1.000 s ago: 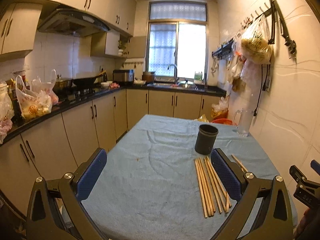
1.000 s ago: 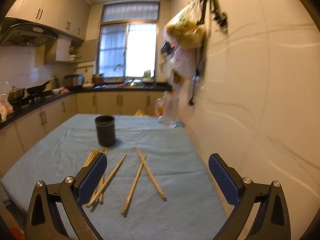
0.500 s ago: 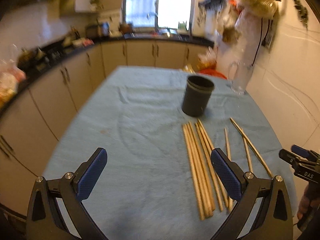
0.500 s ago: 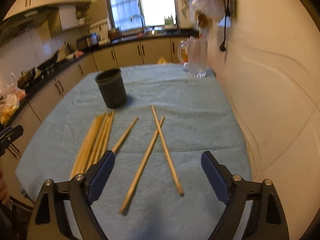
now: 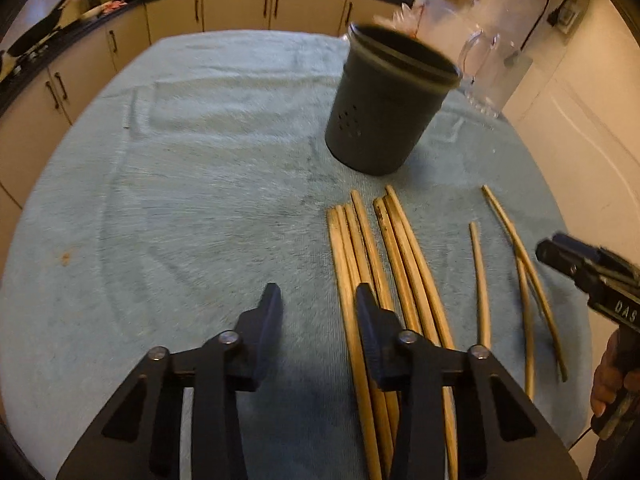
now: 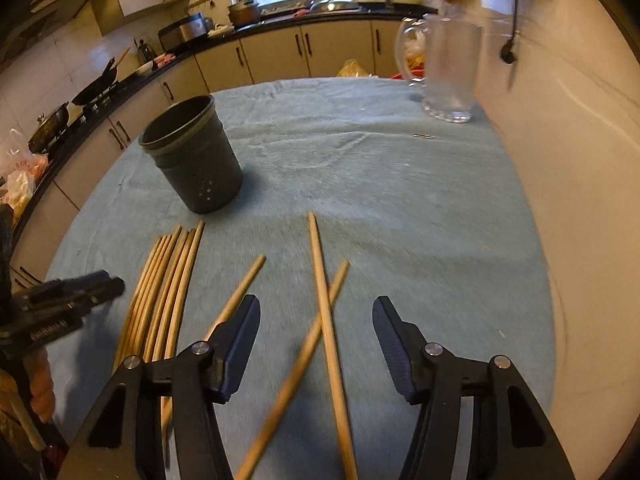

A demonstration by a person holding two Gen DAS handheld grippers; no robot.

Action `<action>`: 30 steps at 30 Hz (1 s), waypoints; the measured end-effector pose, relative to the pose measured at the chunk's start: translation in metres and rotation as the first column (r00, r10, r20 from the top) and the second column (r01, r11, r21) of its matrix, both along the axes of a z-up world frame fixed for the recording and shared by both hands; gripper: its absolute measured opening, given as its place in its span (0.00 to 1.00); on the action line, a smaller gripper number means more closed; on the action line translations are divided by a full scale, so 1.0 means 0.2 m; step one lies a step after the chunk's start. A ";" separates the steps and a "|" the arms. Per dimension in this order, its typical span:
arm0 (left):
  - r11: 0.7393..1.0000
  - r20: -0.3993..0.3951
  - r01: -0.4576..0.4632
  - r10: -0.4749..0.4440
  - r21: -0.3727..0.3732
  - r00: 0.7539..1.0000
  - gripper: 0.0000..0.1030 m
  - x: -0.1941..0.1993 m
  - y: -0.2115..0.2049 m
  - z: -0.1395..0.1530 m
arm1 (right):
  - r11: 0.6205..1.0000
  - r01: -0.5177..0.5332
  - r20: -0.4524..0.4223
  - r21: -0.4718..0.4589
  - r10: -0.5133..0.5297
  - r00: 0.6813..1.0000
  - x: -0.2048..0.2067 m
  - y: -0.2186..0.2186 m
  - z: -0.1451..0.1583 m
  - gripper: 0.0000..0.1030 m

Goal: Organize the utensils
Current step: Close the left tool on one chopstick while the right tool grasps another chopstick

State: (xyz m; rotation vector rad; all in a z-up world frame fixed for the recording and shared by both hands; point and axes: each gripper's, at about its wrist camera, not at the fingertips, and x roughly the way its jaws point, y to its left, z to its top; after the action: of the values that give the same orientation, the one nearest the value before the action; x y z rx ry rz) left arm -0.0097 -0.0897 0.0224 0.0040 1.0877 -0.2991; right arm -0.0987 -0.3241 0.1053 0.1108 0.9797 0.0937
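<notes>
Both grippers have dropped toward the table, jaws closing, nothing gripped. Left gripper [image 5: 318,312] sits beside the chopstick bundle [image 5: 384,264]; right gripper [image 6: 316,344] straddles two crossed chopsticks [image 6: 322,300]. Cup [image 5: 388,104] stands beyond, so pickup looks imminent.

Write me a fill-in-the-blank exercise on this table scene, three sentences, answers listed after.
1. The dark grey perforated utensil holder stands upright and holds ____ chopsticks.
2. The two loose wooden chopsticks in front of the right gripper lie ____ over each other.
3. The clear glass mug stands at the table's far side, close to the ____.

Missing words: no; crossed; wall
</notes>
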 end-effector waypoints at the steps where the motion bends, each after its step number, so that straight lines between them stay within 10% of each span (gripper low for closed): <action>1: 1.000 0.013 0.011 -0.011 -0.003 1.000 0.29 0.00 -0.01 -0.01 | 1.000 -0.003 -0.005 -0.002 0.003 1.000 0.02 0.01 -0.01 0.61; 5: 0.998 0.042 0.035 -0.037 0.049 0.998 0.20 0.00 -0.03 0.00 | 1.000 -0.013 -0.033 -0.011 0.012 0.999 0.11 0.04 -0.06 0.56; 7: 0.993 0.033 0.021 -0.024 0.113 0.999 0.00 0.00 -0.03 -0.02 | 1.000 -0.016 -0.050 -0.020 0.015 0.999 0.14 0.04 -0.08 0.51; 14: 0.999 0.012 0.035 -0.034 -0.011 0.999 0.00 -0.02 0.05 0.03 | 1.000 -0.002 -0.069 -0.021 0.000 0.998 0.19 0.01 -0.11 0.50; 20: 0.981 0.059 0.175 -0.171 -0.082 0.984 0.33 -0.12 -0.13 0.14 | 1.000 0.020 -0.055 0.015 -0.019 0.998 0.16 -0.05 -0.08 0.50; 30: 0.948 -0.051 0.313 -0.311 0.050 0.949 0.34 -0.03 -0.57 0.02 | 0.998 -0.040 -0.085 -0.038 0.037 0.996 0.28 0.01 -0.11 0.50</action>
State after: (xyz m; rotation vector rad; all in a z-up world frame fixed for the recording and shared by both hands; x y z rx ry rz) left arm -0.0149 -0.2031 0.0264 0.2246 1.1379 -0.5548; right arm -0.0422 -0.3227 0.0829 0.0599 1.0672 0.1058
